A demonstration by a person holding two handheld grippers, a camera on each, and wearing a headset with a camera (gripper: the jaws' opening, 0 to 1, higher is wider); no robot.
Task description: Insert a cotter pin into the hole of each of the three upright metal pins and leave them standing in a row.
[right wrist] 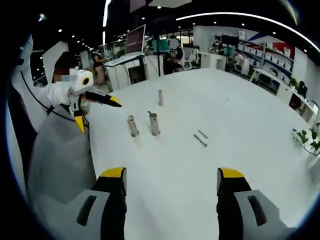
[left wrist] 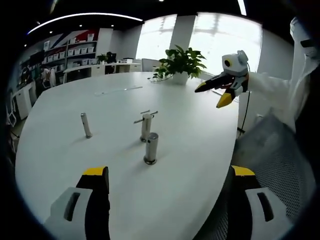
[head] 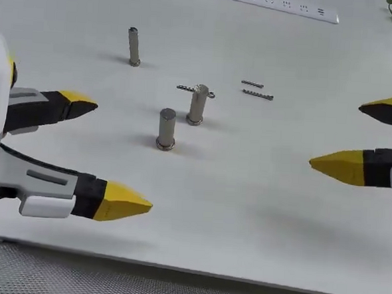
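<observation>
Three upright metal pins stand on the white table. The far slim pin (head: 134,47) is at the back left. The middle pin (head: 197,105) has a cotter pin (head: 186,89) through its top hole. The near pin (head: 166,129) has none. Two loose cotter pins (head: 257,89) lie to the right of the middle pin. My left gripper (head: 102,153) hovers open at the left, my right gripper (head: 346,136) open at the right, both holding nothing. In the left gripper view the near pin (left wrist: 150,148) and middle pin (left wrist: 146,127) stand ahead of the jaws. In the right gripper view the pins (right wrist: 154,123) and the loose cotter pins (right wrist: 200,137) lie ahead.
A white power strip (head: 276,4) lies at the table's back edge, with a potted plant (left wrist: 181,62) beyond. The table's near edge (head: 188,270) runs along the bottom over a grey mesh floor. Desks and shelves fill the room behind.
</observation>
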